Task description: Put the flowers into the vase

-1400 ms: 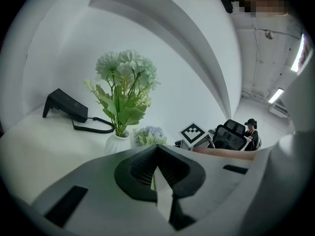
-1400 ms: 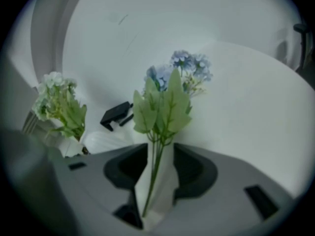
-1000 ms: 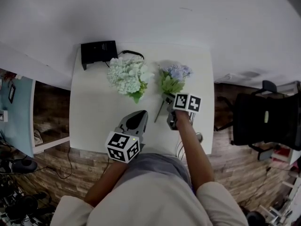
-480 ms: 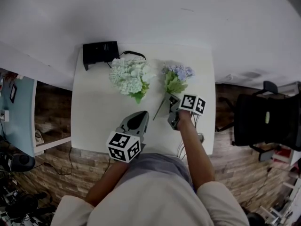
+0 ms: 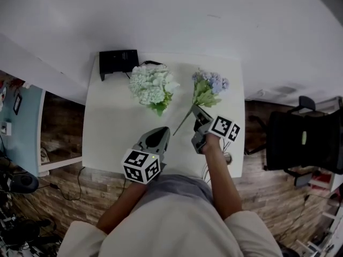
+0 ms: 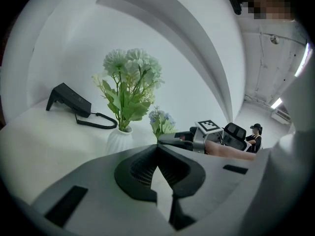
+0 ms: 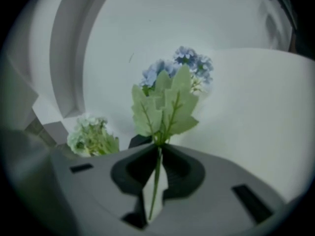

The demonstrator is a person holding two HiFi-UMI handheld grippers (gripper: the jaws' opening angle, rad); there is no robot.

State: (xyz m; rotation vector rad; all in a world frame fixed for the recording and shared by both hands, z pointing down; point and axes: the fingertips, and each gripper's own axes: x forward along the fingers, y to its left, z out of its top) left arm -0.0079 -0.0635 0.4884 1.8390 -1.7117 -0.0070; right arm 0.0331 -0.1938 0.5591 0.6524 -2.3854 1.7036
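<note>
My right gripper has just been closing its jaws, and they now pinch the thin green stem of the blue flower. The stem runs straight up between the pads. Leaves and bloom stand above the tips, and the cut end pokes out behind and below the grip. My left gripper has its jaws pressed together with nothing between them.

The vase, white and ribbed, stands toward the far side of the table and already carries the white flowers. The blue flower is to its right, near it but not touching.

The marker cube on my right gripper shows only black-and-white square patterns. Any print on the black device at the far left corner is too small to tell. Its cord curls toward the vase.

Bare tabletop lies between the vase and both grippers. The table's right edge is close beside my right gripper, with an office chair beyond it. The near edge runs just under my left gripper. A plain wall closes the far side.
</note>
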